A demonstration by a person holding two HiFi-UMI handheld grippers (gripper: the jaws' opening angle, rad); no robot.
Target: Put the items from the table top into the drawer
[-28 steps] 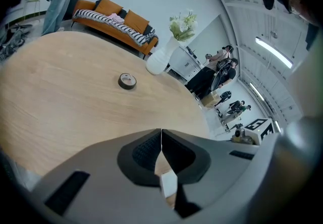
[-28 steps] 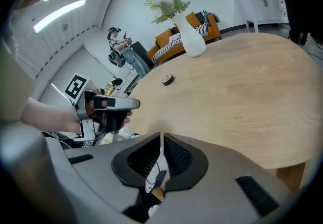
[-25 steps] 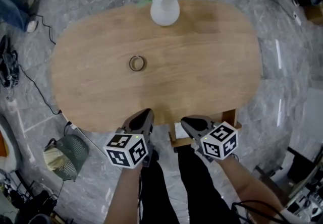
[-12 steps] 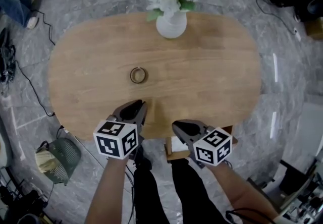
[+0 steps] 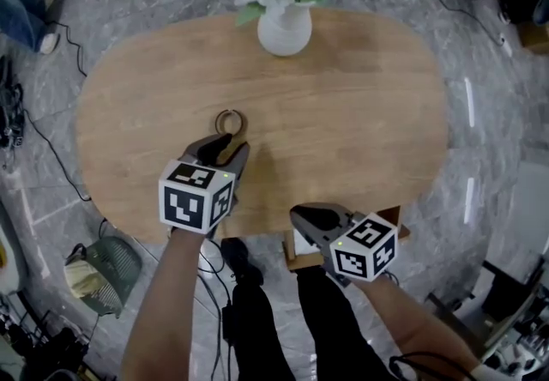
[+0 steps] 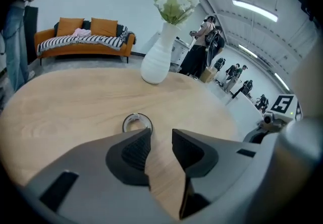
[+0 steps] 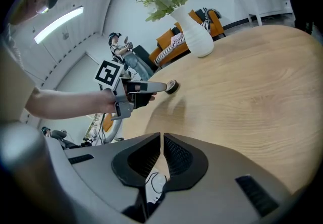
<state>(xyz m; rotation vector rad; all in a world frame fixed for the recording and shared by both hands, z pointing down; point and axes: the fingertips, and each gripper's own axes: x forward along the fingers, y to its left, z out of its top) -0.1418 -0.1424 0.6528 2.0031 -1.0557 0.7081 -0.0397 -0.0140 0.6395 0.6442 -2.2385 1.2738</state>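
Oval wooden table on a grey marble floor, with a white vase at its far edge.
Nearer the person than the vase and to its left, a small ring lies flat on the tabletop. The left gripper hangs just short of the ring, on the side away from the vase; its jaws have just been opening and stand apart around nothing. The right gripper, farthest from the vase at the near edge, has its jaws together and empty.
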